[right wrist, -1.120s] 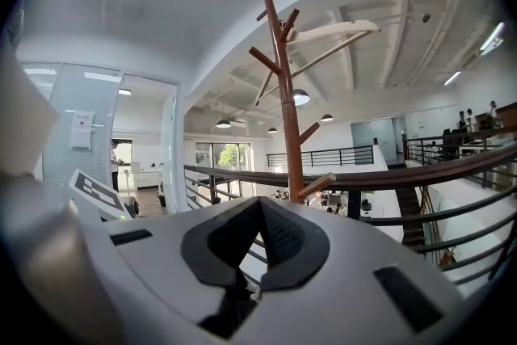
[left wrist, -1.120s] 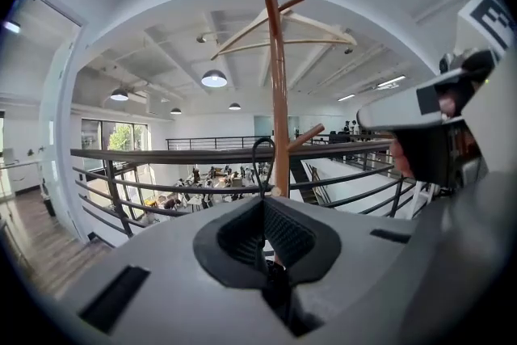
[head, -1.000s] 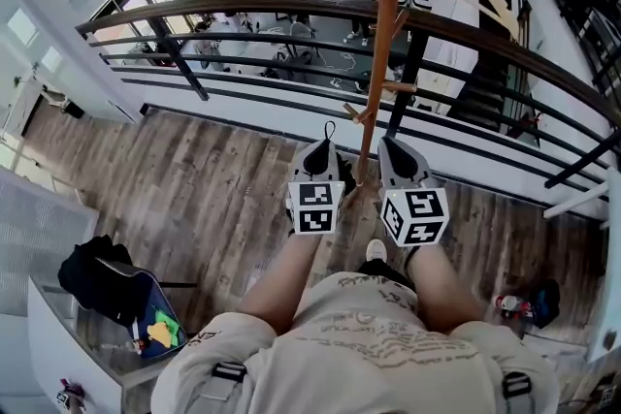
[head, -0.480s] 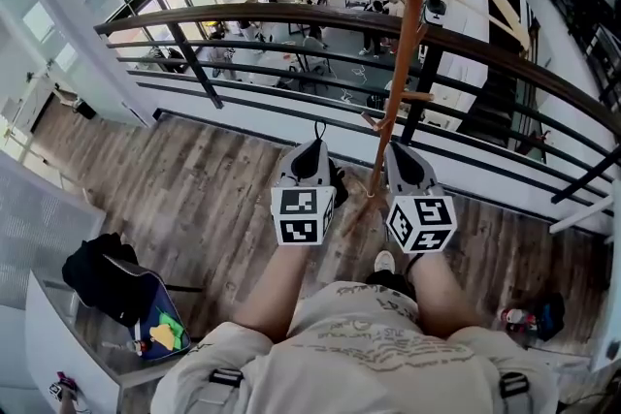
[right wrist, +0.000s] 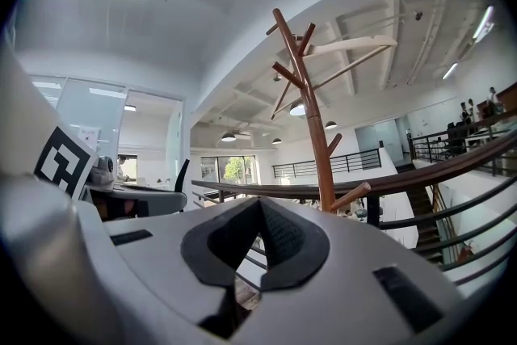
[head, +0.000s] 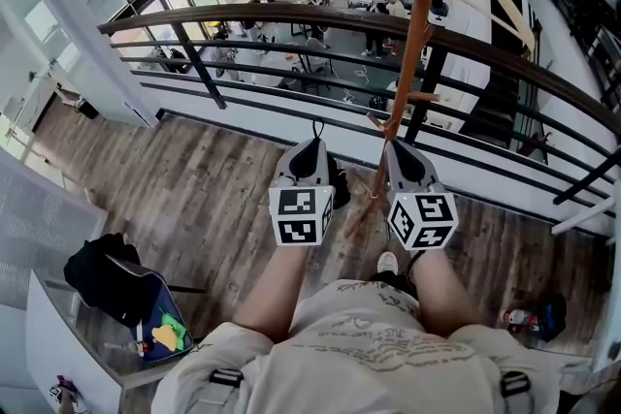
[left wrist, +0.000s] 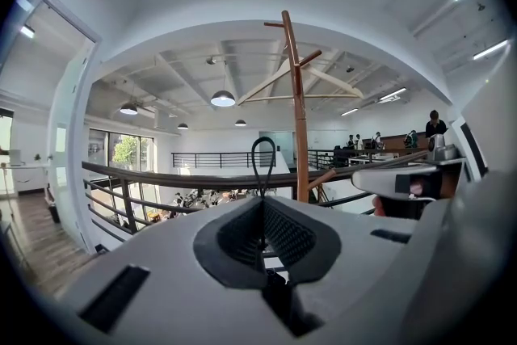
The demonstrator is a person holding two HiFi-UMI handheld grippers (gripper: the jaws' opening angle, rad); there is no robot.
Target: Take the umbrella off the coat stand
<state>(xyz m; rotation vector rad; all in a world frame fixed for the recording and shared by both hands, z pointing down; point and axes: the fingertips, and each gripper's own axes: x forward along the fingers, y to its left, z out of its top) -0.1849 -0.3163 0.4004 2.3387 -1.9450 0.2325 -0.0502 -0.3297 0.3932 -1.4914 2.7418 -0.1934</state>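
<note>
Umbrella strap loop (left wrist: 263, 139): thin black cord pinched in my L gripper (left wrist: 262, 202). The fingers are together on it, and the loop stands up past the tips. In the head view the loop sits just left of the coat stand (head: 415, 24) pole and is clear of its pegs. A dark bulk (head: 340, 187) hugs the right side of the L gripper; prob. the umbrella body, but I can't tell.

R gripper (right wrist: 258, 202): fingers meet at the tips w/ nothing betw. them. It's held just right of the pole, near a low peg.

The stand is a brown wood pole w/ angled pegs, rising betw. my two grippers. Far side: dark curved railing (head: 243, 13), w/ a lower level of desks and people beyond it. Wood-plank floor (head: 194, 179) lies below. Near left: a worktop (head: 58, 330) w/ a black bag (head: 97, 274).
</note>
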